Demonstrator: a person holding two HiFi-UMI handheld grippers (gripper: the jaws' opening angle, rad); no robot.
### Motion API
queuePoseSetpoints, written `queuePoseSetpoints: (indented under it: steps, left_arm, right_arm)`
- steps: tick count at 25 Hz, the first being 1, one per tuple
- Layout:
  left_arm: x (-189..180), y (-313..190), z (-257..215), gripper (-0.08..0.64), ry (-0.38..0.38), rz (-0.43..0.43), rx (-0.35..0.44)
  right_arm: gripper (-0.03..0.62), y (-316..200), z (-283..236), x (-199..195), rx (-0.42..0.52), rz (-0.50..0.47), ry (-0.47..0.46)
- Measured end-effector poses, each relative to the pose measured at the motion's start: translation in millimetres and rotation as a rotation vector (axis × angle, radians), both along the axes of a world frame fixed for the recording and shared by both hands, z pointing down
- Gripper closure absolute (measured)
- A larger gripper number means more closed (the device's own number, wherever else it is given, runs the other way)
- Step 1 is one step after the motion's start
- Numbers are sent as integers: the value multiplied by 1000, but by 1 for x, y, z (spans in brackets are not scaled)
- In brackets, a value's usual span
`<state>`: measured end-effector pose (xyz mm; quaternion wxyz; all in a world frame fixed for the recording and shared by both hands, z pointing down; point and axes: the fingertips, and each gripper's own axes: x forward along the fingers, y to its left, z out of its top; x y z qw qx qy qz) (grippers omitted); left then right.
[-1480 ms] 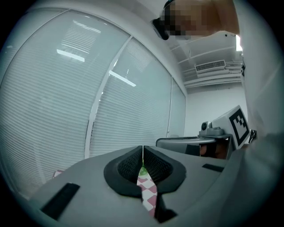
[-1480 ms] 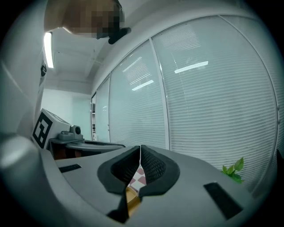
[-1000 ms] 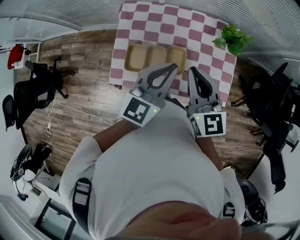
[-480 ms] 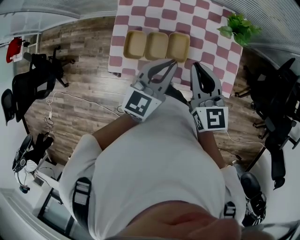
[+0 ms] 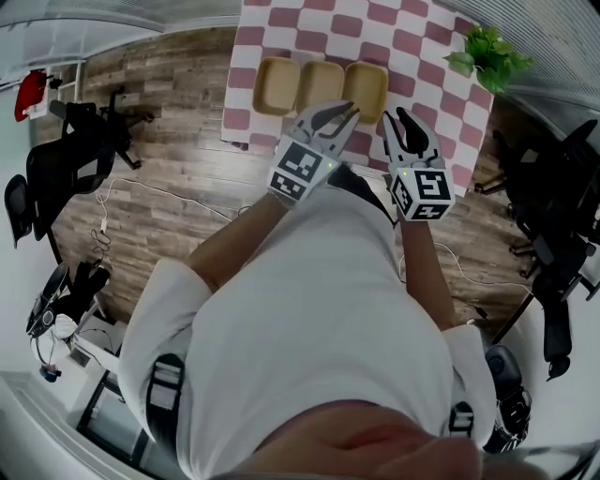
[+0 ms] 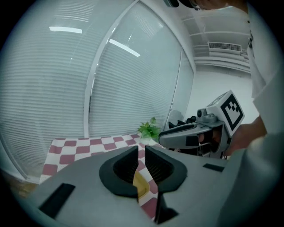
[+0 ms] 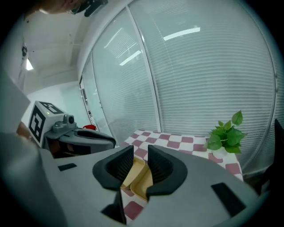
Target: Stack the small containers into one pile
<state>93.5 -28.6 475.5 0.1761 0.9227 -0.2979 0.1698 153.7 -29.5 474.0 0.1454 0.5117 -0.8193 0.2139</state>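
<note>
Both grippers hover empty at the table's near edge: my left gripper (image 5: 339, 114) has its jaws a narrow slit apart, and my right gripper (image 5: 405, 120) has jaws that have just been opening. Just past the tips, three tan containers (image 5: 321, 86) sit in a row. Bare checked table (image 5: 309, 23) lies beyond, with a plant (image 5: 487, 58) at the far right; the grippers hide part of the near edge.
</note>
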Motion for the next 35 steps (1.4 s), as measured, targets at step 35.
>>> queuePoseSetpoints:
  steps: [35]
  left_arm:
    - [5, -24, 193, 520, -277, -7, -212]
  right_arm:
    - [551, -34, 247, 47, -463, 319, 10]
